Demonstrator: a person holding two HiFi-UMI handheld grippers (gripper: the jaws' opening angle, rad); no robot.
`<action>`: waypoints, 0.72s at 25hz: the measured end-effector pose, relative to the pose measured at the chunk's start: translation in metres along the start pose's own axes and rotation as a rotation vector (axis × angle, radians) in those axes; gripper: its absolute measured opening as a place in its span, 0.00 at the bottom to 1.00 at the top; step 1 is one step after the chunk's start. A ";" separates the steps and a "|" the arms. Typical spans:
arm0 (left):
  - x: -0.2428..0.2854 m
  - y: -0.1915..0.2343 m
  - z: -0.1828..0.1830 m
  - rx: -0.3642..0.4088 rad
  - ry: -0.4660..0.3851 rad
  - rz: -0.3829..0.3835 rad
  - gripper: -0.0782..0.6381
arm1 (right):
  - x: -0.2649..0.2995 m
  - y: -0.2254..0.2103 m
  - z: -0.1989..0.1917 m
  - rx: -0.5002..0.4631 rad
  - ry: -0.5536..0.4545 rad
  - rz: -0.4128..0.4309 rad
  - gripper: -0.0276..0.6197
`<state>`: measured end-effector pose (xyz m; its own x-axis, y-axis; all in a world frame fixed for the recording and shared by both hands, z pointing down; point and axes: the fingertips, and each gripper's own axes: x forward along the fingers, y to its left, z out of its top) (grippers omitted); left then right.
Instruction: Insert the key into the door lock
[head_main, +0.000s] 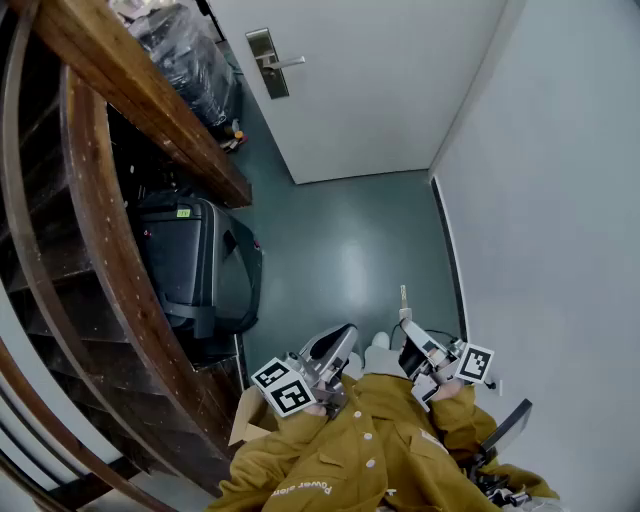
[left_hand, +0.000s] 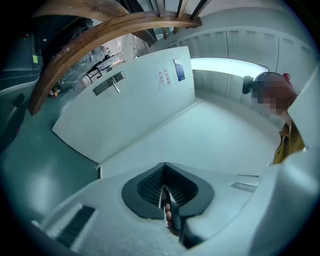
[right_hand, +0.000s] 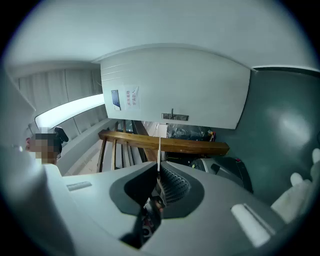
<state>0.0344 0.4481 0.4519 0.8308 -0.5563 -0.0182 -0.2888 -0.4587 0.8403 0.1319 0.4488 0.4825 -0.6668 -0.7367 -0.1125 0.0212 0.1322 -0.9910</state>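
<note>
The white door (head_main: 380, 80) stands far ahead, with a metal lock plate and lever handle (head_main: 268, 62) on its left side. My right gripper (head_main: 405, 316) is shut on a small key (head_main: 404, 296), whose blade sticks out towards the door. In the right gripper view the key (right_hand: 159, 152) shows edge-on as a thin strip rising from the gripper (right_hand: 158, 176), below the distant handle (right_hand: 175, 117). My left gripper (head_main: 344, 338) is held beside it, shut and empty; in its own view the gripper (left_hand: 165, 194) has its pads pressed together and the handle (left_hand: 111, 84) is far off.
A curved wooden stair rail (head_main: 140, 85) runs along the left. A dark suitcase (head_main: 195, 265) stands under it, and black plastic bags (head_main: 190, 60) lie near the door. A white wall (head_main: 560, 200) closes the right side. Teal floor (head_main: 350, 240) lies between me and the door.
</note>
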 end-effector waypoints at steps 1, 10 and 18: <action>-0.004 -0.003 -0.001 -0.007 -0.004 0.002 0.11 | 0.000 0.003 -0.005 0.004 0.007 0.003 0.09; -0.024 -0.004 -0.011 -0.070 -0.046 0.021 0.11 | 0.001 0.007 -0.025 0.018 0.058 0.013 0.09; -0.009 -0.017 -0.003 -0.053 -0.093 0.024 0.11 | 0.000 0.024 -0.014 -0.007 0.110 0.046 0.09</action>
<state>0.0332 0.4633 0.4390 0.7756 -0.6296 -0.0462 -0.2801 -0.4088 0.8686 0.1221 0.4614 0.4602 -0.7428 -0.6528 -0.1487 0.0484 0.1691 -0.9844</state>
